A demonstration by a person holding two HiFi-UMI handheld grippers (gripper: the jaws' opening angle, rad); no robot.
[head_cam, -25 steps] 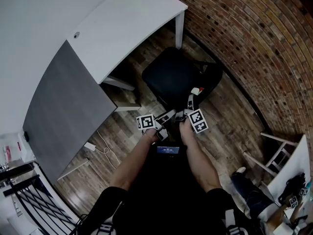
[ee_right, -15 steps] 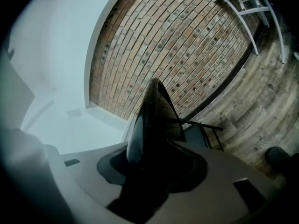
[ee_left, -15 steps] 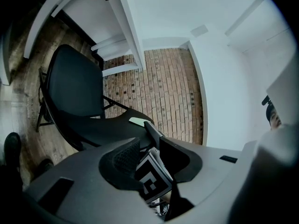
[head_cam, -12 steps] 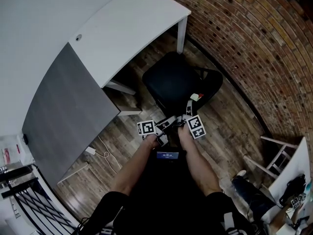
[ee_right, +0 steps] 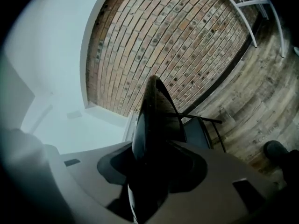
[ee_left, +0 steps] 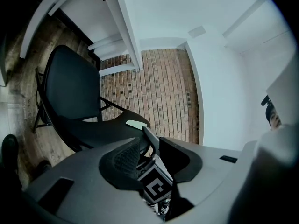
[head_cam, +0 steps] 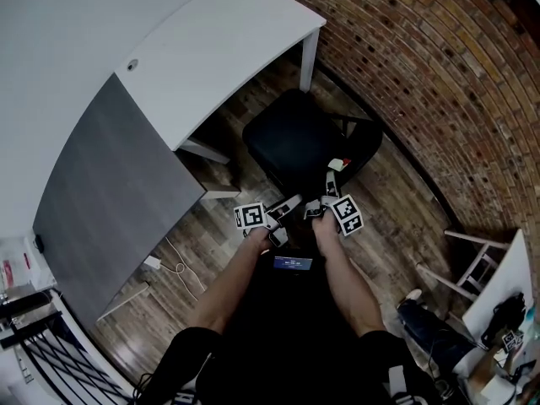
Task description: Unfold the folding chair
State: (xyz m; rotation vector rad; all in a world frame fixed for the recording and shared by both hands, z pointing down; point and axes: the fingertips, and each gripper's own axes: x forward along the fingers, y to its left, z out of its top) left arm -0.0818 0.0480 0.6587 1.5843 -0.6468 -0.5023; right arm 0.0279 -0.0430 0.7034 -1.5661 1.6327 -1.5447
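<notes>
The black folding chair (head_cam: 295,137) stands opened on the wood floor by the brick wall, its seat toward the desk. Its backrest (head_cam: 361,146), which carries a pale label (head_cam: 337,164), faces me. My right gripper (head_cam: 329,186) is shut on the backrest's top edge. In the right gripper view that edge (ee_right: 156,111) runs as a thick black blade between the jaws of the right gripper (ee_right: 154,164). My left gripper (head_cam: 291,202) hovers just left of it, open. In the left gripper view, the gap of the left gripper (ee_left: 149,155) shows only the other gripper's marker cube. The seat (ee_left: 72,85) lies beyond.
A white desk (head_cam: 211,49) with a grey side panel (head_cam: 110,192) stands left of the chair. The brick wall (head_cam: 439,74) runs behind and to the right. A white cable with a plug (head_cam: 156,262) lies on the floor. A white frame (head_cam: 472,264) leans at the right.
Both grippers stay at the backrest's top edge. The right gripper's marker cube has tilted slightly. The chair has not moved.
</notes>
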